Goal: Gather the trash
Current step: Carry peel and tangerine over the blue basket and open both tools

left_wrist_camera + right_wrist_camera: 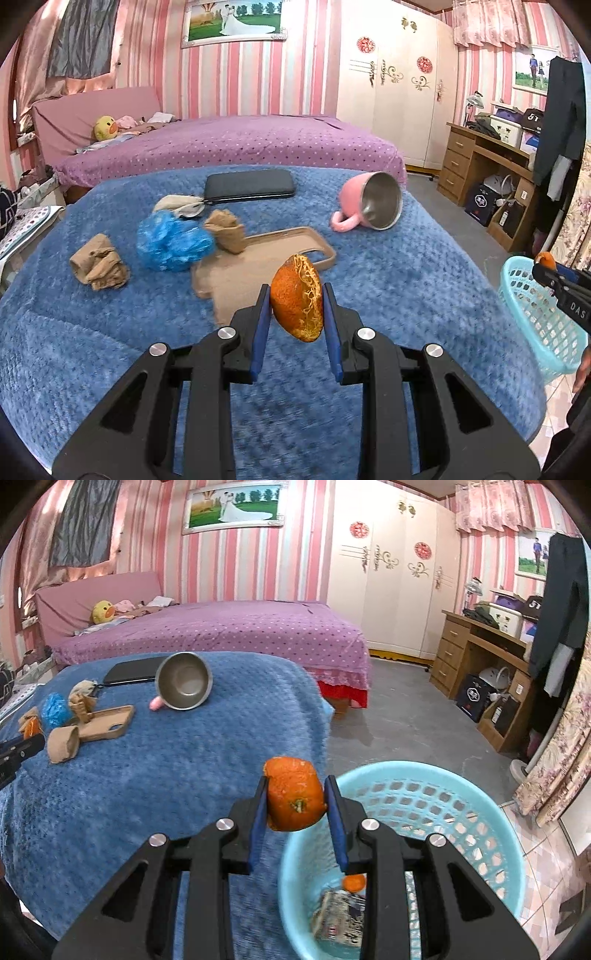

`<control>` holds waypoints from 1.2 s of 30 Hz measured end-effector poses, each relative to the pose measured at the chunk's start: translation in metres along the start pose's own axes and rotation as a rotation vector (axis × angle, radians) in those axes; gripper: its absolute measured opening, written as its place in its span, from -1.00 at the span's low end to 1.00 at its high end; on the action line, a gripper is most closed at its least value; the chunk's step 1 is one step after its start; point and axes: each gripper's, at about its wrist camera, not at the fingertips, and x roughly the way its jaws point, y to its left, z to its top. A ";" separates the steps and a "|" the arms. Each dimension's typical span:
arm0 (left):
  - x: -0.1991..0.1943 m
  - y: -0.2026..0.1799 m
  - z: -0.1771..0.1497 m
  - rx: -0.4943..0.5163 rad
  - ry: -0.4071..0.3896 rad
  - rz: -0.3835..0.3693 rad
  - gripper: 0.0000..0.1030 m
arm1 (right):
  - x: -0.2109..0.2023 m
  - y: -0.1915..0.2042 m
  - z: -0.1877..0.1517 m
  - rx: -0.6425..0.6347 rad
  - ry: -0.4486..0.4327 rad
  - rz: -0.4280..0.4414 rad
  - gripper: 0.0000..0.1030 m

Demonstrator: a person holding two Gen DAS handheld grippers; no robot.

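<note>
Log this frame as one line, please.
left tool: shut on orange peel piece over blue blanket | right tool: shut on stemmed orange peel beside turquoise plastic basket

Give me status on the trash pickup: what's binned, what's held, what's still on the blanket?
Done: the turquoise basket already holds a small orange scrap and a crumpled wrapper.
In hand: the left tool grips a piece of orange peel; the right tool grips another peel at the basket's rim.
Left: a blue plastic wad and tan crumpled bits lie on the blanket.
</note>
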 end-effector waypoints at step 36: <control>0.029 -0.255 -0.001 0.201 0.000 -0.240 -0.50 | 0.001 -0.150 -0.028 0.139 0.033 -0.187 -0.41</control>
